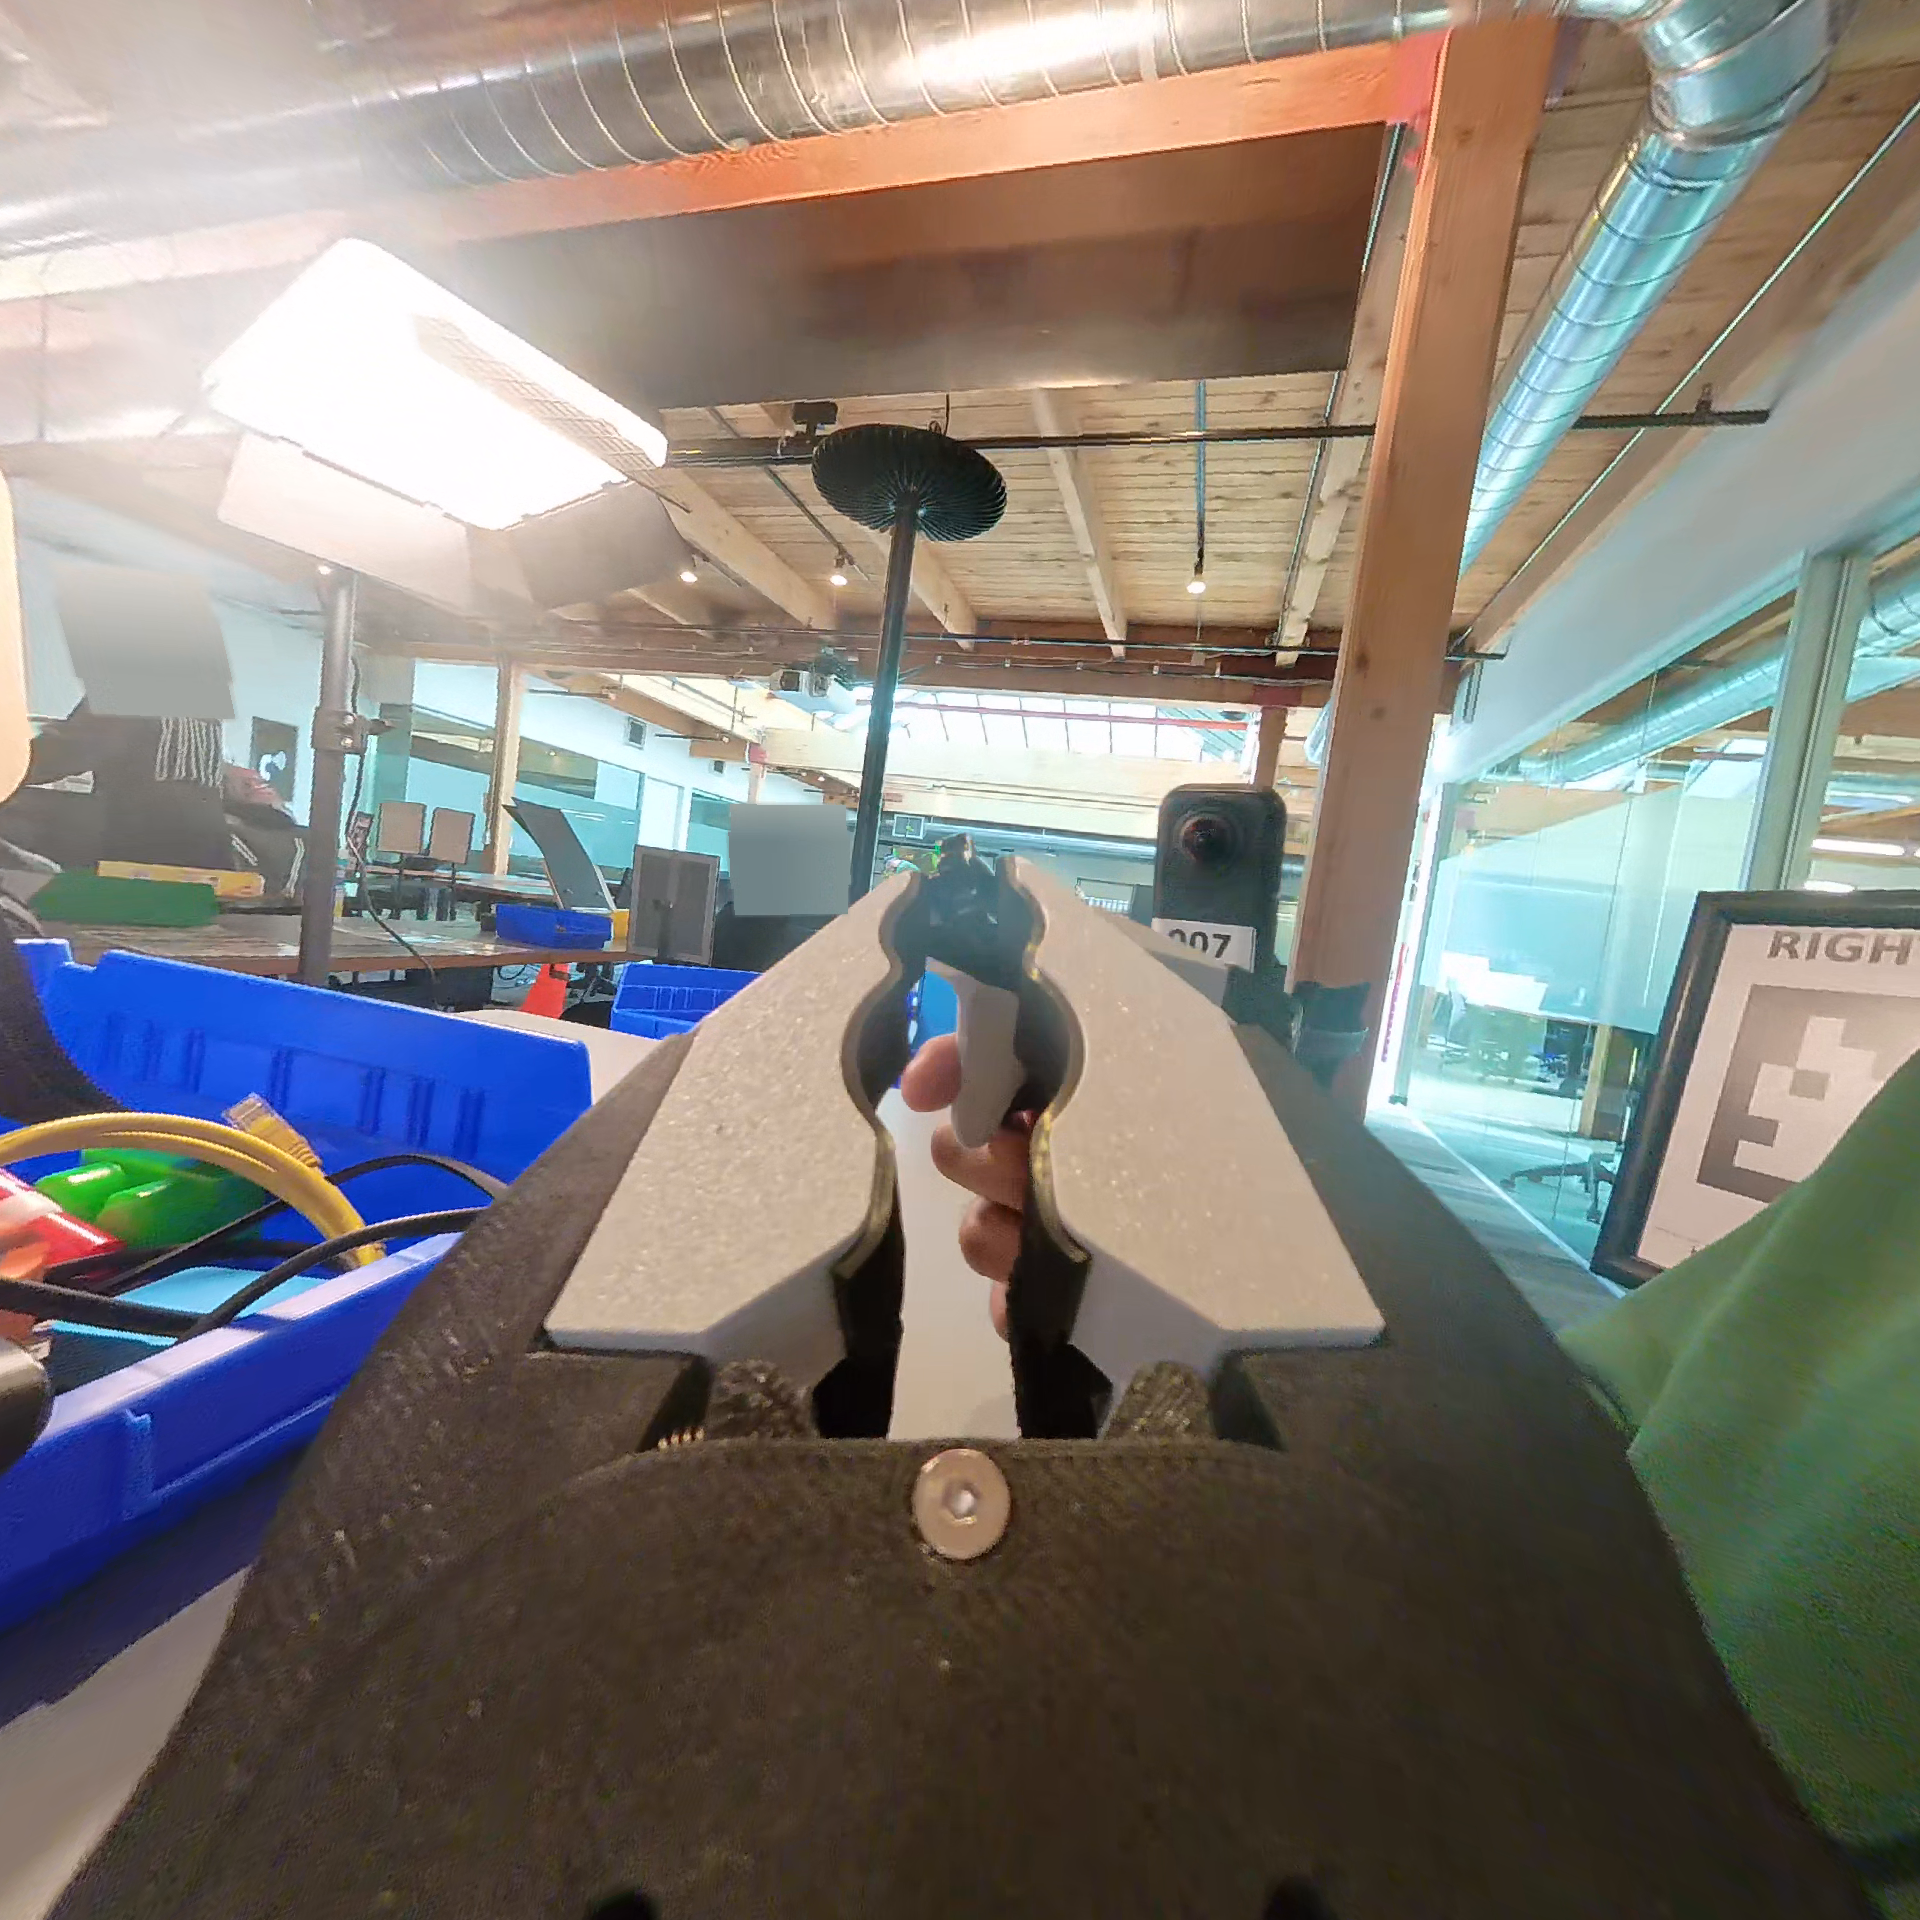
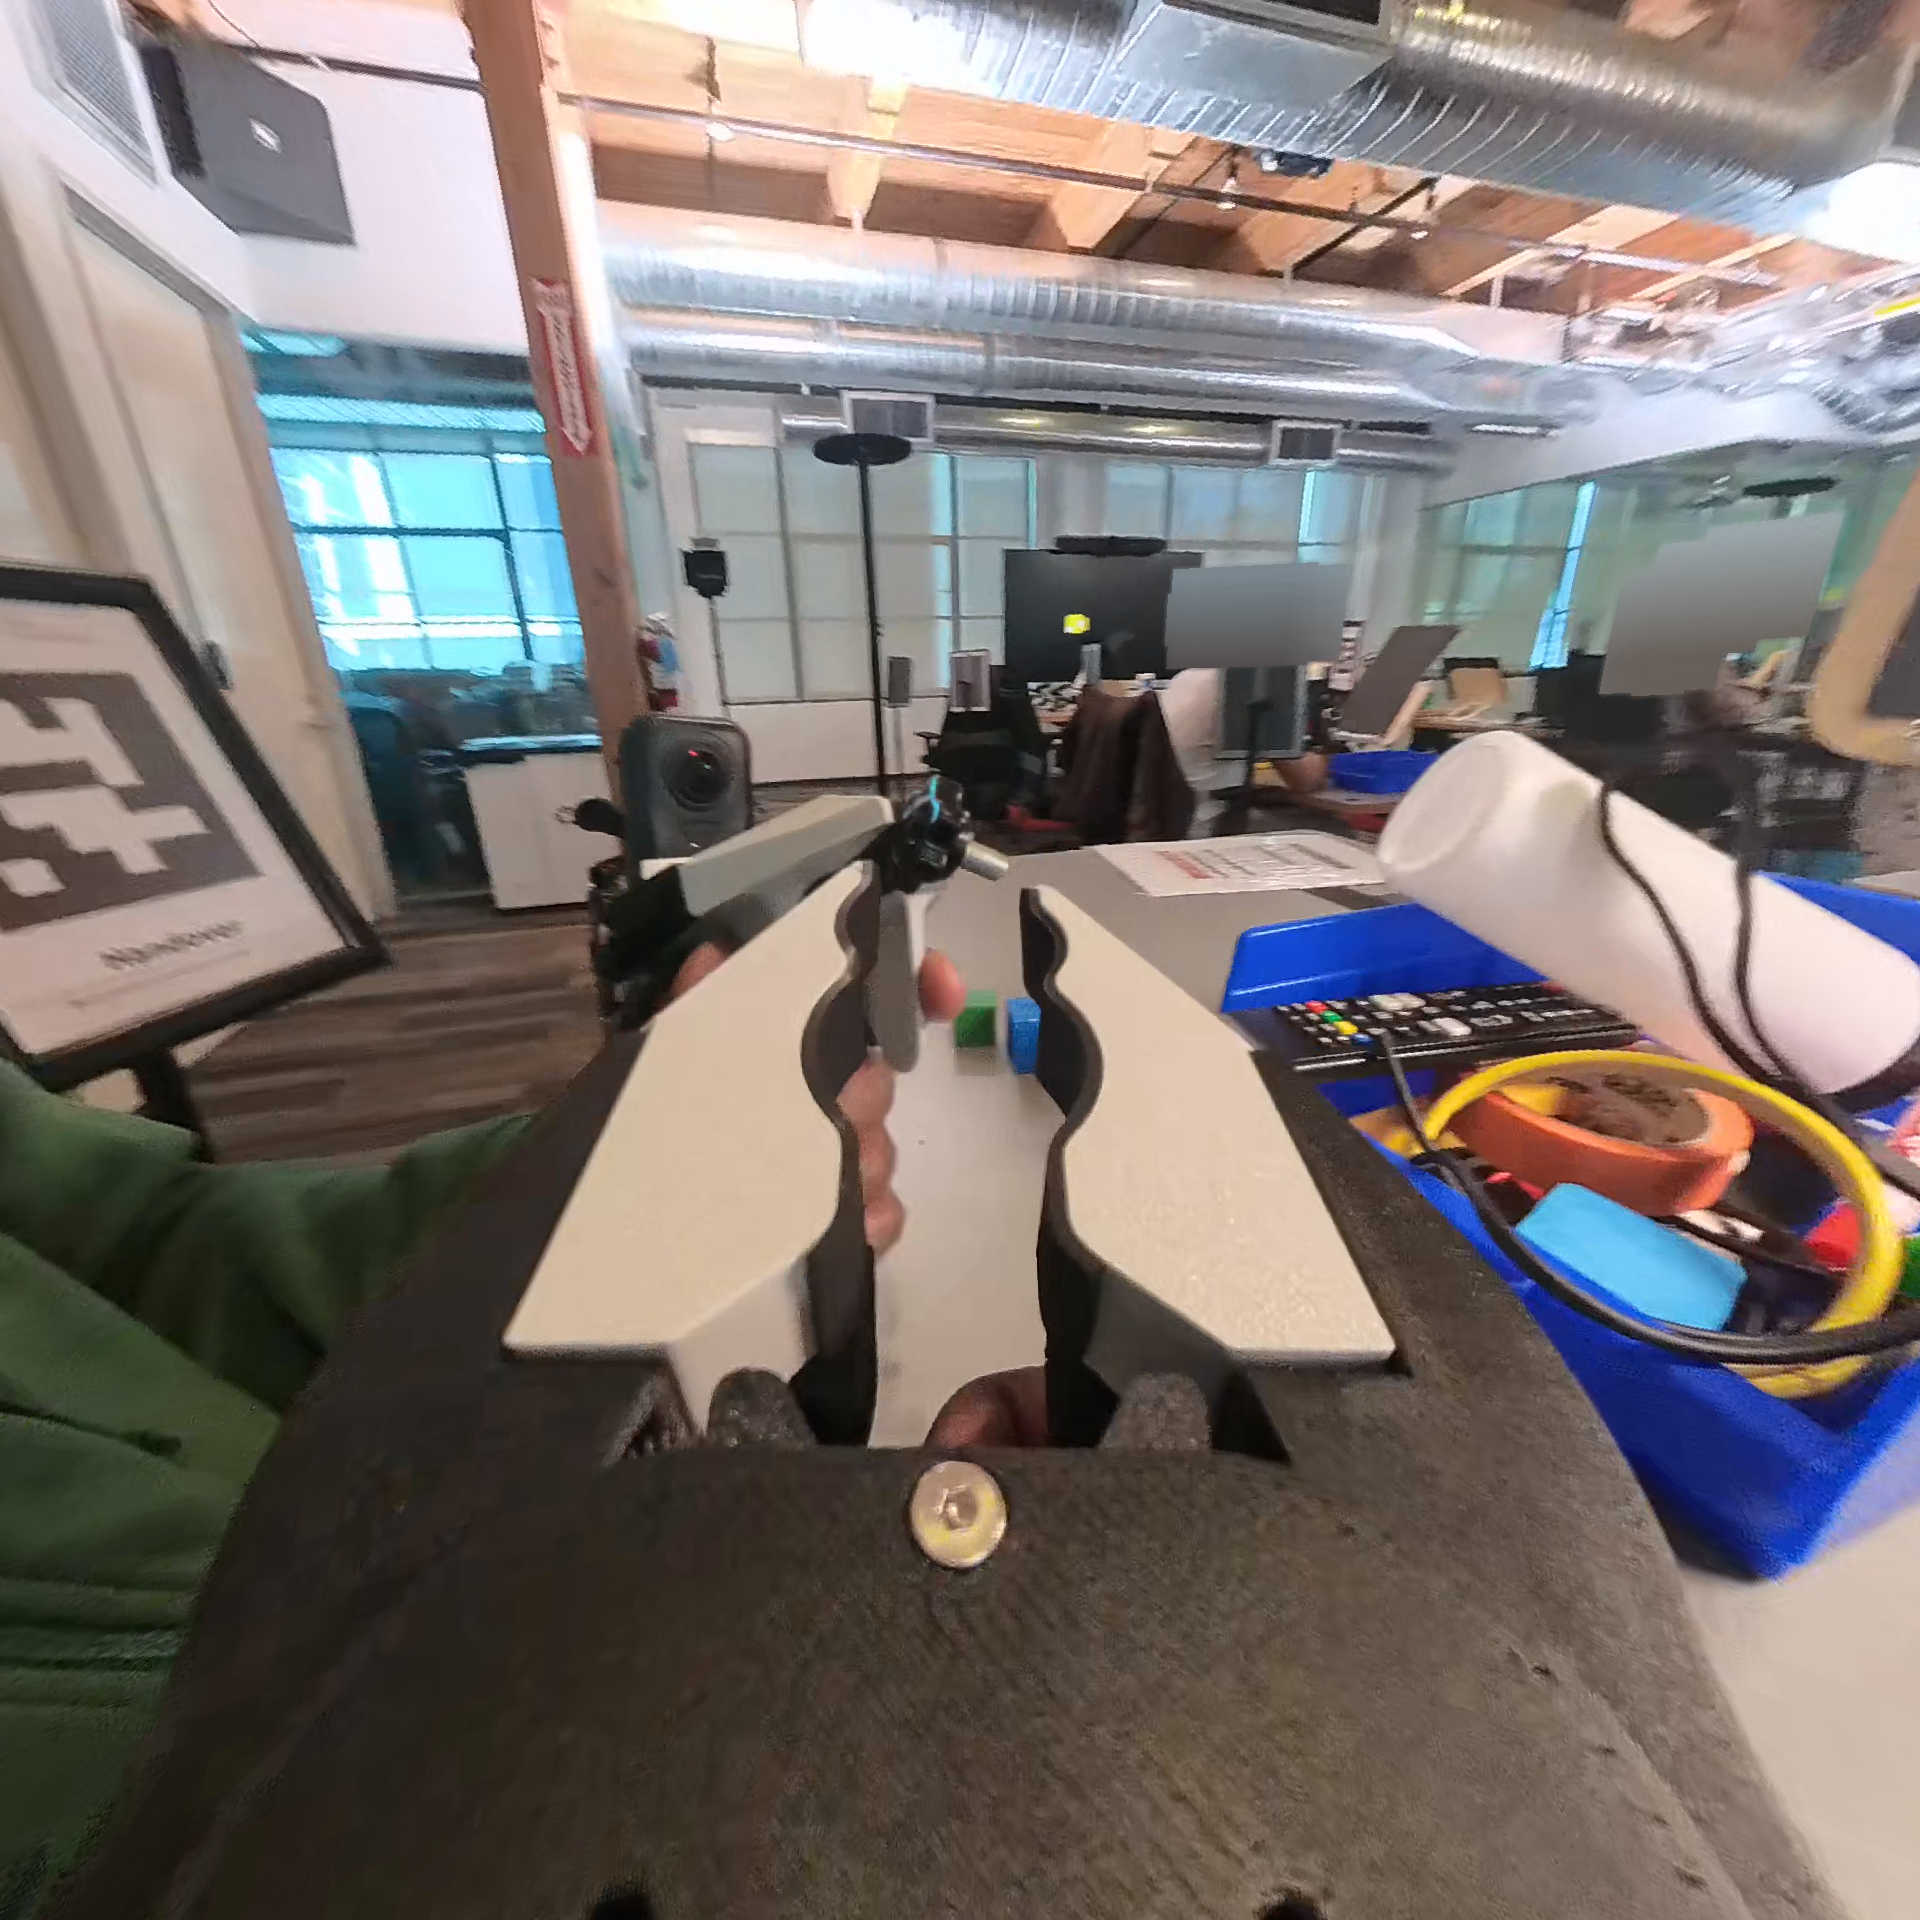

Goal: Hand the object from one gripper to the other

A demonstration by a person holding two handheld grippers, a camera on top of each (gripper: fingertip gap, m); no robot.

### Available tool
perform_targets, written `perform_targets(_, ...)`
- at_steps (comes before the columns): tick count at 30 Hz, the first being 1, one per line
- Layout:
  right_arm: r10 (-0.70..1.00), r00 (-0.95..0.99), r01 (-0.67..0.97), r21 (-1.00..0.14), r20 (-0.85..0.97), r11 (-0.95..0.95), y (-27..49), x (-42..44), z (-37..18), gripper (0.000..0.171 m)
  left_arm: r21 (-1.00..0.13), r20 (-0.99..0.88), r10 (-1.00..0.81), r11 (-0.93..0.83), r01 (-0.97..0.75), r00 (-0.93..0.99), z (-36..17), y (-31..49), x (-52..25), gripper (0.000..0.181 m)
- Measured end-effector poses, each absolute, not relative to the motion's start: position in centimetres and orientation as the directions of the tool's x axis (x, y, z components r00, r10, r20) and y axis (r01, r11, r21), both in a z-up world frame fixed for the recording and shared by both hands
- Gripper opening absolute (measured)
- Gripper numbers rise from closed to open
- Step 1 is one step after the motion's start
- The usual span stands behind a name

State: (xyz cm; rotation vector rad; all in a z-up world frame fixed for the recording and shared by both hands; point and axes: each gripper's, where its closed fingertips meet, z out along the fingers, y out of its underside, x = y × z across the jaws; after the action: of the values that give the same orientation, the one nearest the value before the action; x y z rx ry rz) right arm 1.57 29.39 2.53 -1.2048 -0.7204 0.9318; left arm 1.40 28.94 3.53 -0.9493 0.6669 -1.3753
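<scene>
A small black object (image 1: 958, 906) with a silver end sits pinched between the tips of my left gripper (image 1: 961, 878), which is shut on it and held up in the air. In the right wrist view the same object (image 2: 932, 831) shows at the tip of the left gripper (image 2: 883, 878), which reaches in from the left. My right gripper (image 2: 945, 896) is open and empty, its tips just below and to either side of the object without touching it. One grey finger of the right gripper (image 1: 982, 1049) and a hand show through the left gripper's gap.
A blue bin (image 1: 312, 1070) of cables and small parts is at the left; in the right view it (image 2: 1766, 1455) holds a tape roll, a remote and a white cylinder (image 2: 1621, 914). A green cube (image 2: 977, 1018) and a blue cube (image 2: 1023, 1031) stand on the grey table. A framed marker board (image 2: 125, 831) and a camera (image 2: 688, 781) stand behind.
</scene>
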Motion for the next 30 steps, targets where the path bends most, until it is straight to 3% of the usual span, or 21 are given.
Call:
perform_targets(7, 0.914, 0.402, -0.232, -0.972, -0.051, 0.048, 28.9, 1.1, 2.5, 0.018, -0.879, 0.11, -0.988, -0.047, 0.475, 0.105, 3.2, 28.4, 2.1, 0.013)
perform_targets(11, 0.882, 0.471, -0.181, -0.974, 0.036, 0.137, 29.2, 1.2, 2.4, 0.013, -0.874, 0.138, -0.986, -0.077, 0.479, 0.092, 3.1, 28.6, 2.1, 0.013)
perform_targets(17, 0.631, 0.698, 0.071, -0.91, 0.338, 0.41, 30.9, 2.1, 2.6, 0.012, -0.877, 0.183, -0.964, -0.072, 0.476, 0.192, 2.7, 30.3, 1.8, 0.027)
perform_targets(20, 0.381, 0.75, 0.335, -0.807, 0.541, 0.486, 32.5, 2.9, 1.9, 0.012, -0.906, 0.152, -0.948, -0.02, 0.423, 0.281, 2.1, 30.9, 2.0, 0.033)
perform_targets(23, 0.19, 0.669, 0.567, -0.659, 0.719, 0.494, 33.4, 2.6, 0.7, 0.012, -0.931, 0.093, -0.928, 0.047, 0.361, 0.36, 1.7, 31.2, 2.3, 0.034)
perform_targets(26, 0.135, 0.608, 0.637, -0.582, 0.782, 0.505, 33.3, 1.9, 0.2, 0.012, -0.942, 0.088, -0.921, 0.046, 0.333, 0.379, 1.3, 31.5, 2.5, 0.035)
perform_targets(30, 0.14, 0.625, 0.613, -0.594, 0.768, 0.521, 33.1, 2.0, 0.6, 0.012, -0.937, 0.132, -0.92, 0.005, 0.349, 0.368, 1.2, 31.8, 2.4, 0.035)
